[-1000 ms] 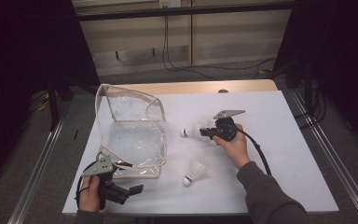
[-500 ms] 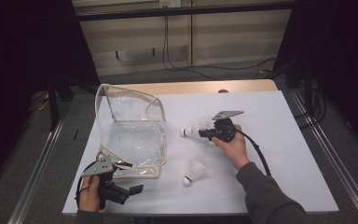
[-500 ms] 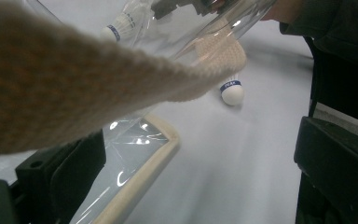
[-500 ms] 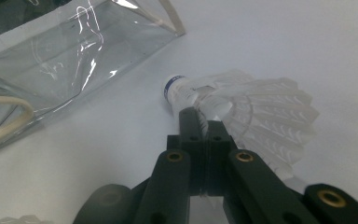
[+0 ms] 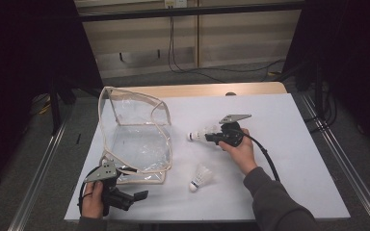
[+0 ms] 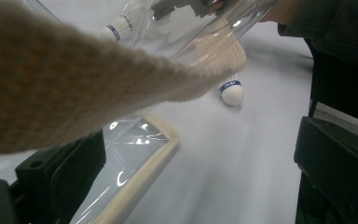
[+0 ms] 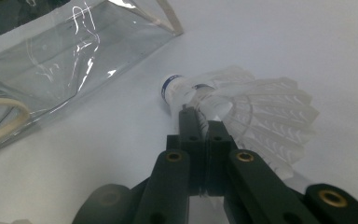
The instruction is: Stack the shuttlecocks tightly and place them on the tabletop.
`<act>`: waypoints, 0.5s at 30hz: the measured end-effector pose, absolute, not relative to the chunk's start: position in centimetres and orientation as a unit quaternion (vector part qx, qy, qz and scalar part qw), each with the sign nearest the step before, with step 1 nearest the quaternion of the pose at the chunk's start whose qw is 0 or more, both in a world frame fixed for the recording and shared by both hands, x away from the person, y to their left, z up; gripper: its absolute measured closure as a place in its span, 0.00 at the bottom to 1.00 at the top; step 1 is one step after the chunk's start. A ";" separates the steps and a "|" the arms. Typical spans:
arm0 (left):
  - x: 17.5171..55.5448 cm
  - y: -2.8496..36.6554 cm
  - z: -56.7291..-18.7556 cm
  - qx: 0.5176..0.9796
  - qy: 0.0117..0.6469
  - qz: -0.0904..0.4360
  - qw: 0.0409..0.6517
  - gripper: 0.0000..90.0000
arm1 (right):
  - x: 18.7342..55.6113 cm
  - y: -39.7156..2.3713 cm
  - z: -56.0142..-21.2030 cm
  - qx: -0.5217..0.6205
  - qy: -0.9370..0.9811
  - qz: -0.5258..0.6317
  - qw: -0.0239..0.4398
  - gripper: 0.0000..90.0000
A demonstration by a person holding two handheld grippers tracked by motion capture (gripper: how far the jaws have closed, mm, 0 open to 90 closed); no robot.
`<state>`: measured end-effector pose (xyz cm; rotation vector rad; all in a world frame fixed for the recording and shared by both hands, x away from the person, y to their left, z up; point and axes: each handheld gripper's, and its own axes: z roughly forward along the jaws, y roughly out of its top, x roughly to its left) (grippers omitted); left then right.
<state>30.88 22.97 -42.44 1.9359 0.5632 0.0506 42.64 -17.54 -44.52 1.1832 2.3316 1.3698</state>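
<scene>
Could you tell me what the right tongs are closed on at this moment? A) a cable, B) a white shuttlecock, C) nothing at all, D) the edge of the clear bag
B: in the right gripper view the right tongs are pinched shut on the feathers of a white shuttlecock, just behind its cork, beside the clear bag.

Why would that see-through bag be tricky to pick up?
The clear bag looks floppy: its walls wrinkle and sag, so it would probably fold when lifted. The shiny plastic may be slippery. It seems light and could slide if pushed.
</scene>
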 end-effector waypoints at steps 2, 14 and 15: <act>30.9 23.0 -42.4 0.813 0.236 0.022 0.532 0.02 | 42.6 -17.5 -44.5 0.400 0.786 0.461 0.095 0.97; 30.9 23.0 -42.4 0.815 0.235 0.023 0.529 0.02 | 42.5 -18.0 -44.4 0.406 0.794 0.440 0.108 0.75; 30.9 23.0 -42.4 0.815 0.235 0.023 0.529 0.02 | 42.4 -18.1 -44.3 0.409 0.792 0.440 0.107 0.73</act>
